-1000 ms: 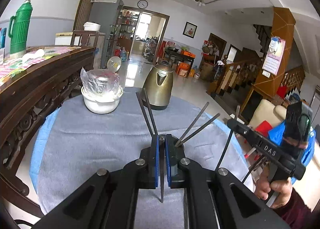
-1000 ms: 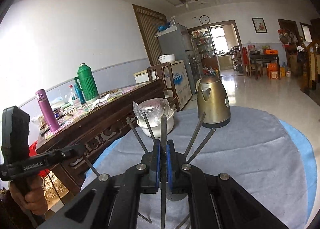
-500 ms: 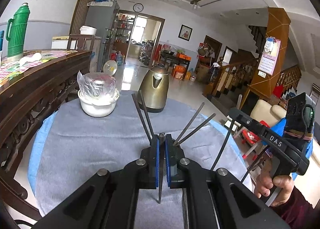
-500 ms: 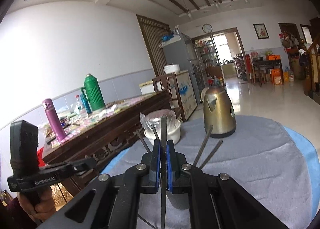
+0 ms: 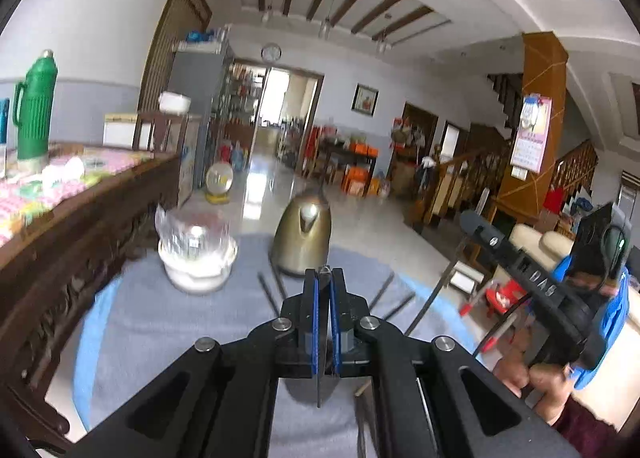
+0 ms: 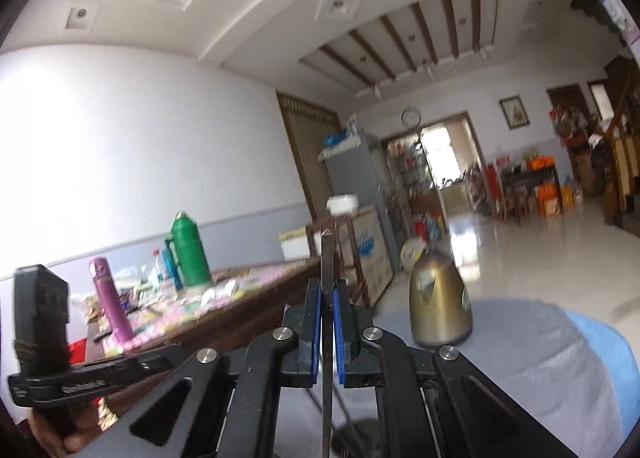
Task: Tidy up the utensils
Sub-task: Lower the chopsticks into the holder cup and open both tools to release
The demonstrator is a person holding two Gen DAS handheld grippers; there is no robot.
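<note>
In the left wrist view my left gripper [image 5: 324, 278] is shut on a dark chopstick [image 5: 319, 390] that stands upright between its blue pads. Several more dark chopsticks [image 5: 267, 293] fan out below it over the grey tablecloth [image 5: 160, 330]. My right gripper [image 6: 327, 290] is likewise shut on an upright dark chopstick [image 6: 326, 254]. It appears at the right of the left view, right gripper [image 5: 474, 223], with its chopstick [image 5: 430, 306] hanging down. The left gripper [image 6: 170, 358] shows at the lower left of the right wrist view.
A brass kettle [image 5: 302, 242] and a white bowl covered with plastic wrap [image 5: 196, 254] stand at the back of the round table. A dark wooden table [image 6: 240, 306] to the left carries a green flask [image 6: 188, 254] and a purple bottle [image 6: 110, 302].
Both grippers have risen, each with its chopstick still clamped. The standing chopsticks and the table have dropped lower in both views, and the right view now tilts up toward the ceiling.
</note>
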